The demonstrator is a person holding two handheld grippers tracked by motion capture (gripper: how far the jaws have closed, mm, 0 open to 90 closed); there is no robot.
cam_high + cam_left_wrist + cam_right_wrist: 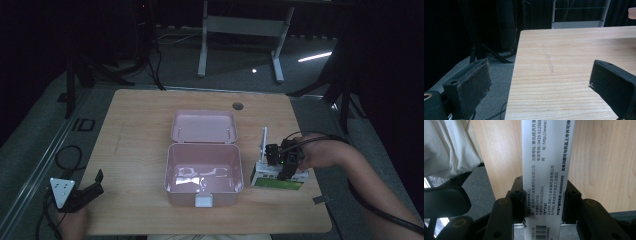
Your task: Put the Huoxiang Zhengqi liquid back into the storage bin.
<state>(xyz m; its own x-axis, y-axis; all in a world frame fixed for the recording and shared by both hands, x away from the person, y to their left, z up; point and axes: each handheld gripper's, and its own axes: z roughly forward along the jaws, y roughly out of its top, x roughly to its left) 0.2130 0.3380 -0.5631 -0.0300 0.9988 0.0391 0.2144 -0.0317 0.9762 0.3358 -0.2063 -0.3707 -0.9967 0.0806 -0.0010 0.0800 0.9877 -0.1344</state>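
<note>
The right gripper (280, 165) clamps its jaws on the white and green medicine box (276, 179), at about four o'clock from the open pink case (203, 150); it is probably lifted slightly off the table (140, 125). The left gripper (92, 187), at eight o'clock, stands open, holding nothing.

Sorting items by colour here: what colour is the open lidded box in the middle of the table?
Pale pink box, with a small white latch at its front; clearest in the high view.

From above we look forward and down over the pale wooden surface (145, 120). Each gripper camera peers closely past its own fingers at that same surface (564, 62).
</note>
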